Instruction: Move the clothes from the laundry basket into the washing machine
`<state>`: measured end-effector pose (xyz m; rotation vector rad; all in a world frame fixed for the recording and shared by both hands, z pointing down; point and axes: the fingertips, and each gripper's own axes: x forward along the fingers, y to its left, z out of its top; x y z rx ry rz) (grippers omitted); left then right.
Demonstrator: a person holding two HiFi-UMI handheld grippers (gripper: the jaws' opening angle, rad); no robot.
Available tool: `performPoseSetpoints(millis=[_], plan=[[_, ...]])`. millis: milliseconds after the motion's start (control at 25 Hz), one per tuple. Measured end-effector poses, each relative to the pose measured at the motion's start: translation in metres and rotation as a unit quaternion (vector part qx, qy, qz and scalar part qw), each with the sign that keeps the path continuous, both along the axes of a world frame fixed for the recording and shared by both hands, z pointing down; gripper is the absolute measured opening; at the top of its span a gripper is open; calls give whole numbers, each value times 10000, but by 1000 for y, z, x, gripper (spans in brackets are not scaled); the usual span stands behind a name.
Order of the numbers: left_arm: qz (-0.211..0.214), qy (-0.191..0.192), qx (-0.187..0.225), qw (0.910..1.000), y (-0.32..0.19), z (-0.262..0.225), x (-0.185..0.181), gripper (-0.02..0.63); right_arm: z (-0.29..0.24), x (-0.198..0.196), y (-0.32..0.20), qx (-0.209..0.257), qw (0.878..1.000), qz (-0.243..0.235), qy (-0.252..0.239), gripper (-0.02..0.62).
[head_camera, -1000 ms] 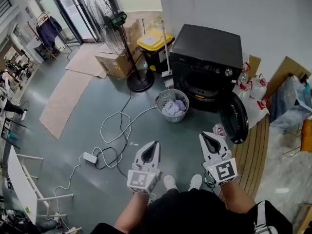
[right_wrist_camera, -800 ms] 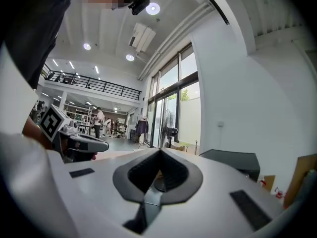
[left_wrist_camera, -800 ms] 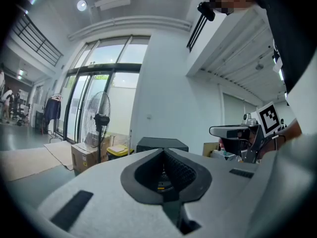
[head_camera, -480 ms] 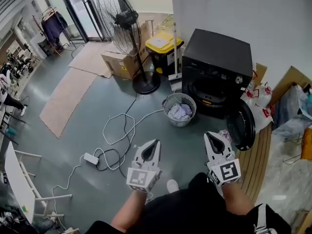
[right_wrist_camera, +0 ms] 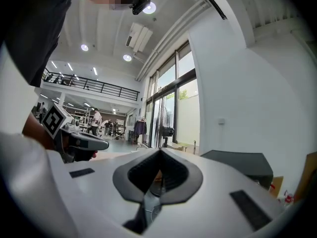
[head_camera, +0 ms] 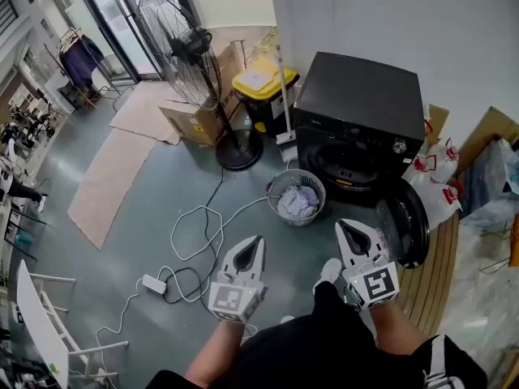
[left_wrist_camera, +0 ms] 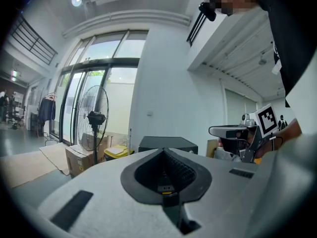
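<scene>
Since both tools are held low and level out in front of the person's legs, I'd call this the approach stage, with nothing picked up yet. The left tool [head_camera: 258,240] has its jaws pressed together with nothing between them. The right tool [head_camera: 341,224] looks the same, closed up and empty. Makes sense, there's no point opening until you're over the pile.

Past them is grey floor [head_camera: 146,209], with a white power strip [head_camera: 153,284] and looping white cables [head_camera: 195,221] off to the left. Probably worth keeping your feet clear of those.

Next comes the round white mesh laundry basket [head_camera: 298,173], well apart from both tools, with pale lilac and white clothes [head_camera: 298,203] heaped inside. It sits just in front of the black front-loading washing machine [head_camera: 361,96], whose round door [head_camera: 403,221] hangs open on the right. My guess is that's so each grab is a short swing from basket to drum.

Farther back are a black pedestal fan [head_camera: 190,43], a yellow-lidded bin [head_camera: 258,79] and a cardboard box [head_camera: 190,108].
</scene>
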<state>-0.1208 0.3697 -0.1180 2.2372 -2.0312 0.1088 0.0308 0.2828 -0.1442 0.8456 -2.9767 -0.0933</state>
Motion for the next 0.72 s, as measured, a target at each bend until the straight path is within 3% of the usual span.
performPoseSetpoints(millis=[320,720], plan=[[-320,208,-216,9990,-128,16,-23,1,18,-14,-132,-212,9995,-236,73,8],[-569,119,-502,9970,-215,43,-43,2,50,-34,-224,-445,9975,-473,275,8]])
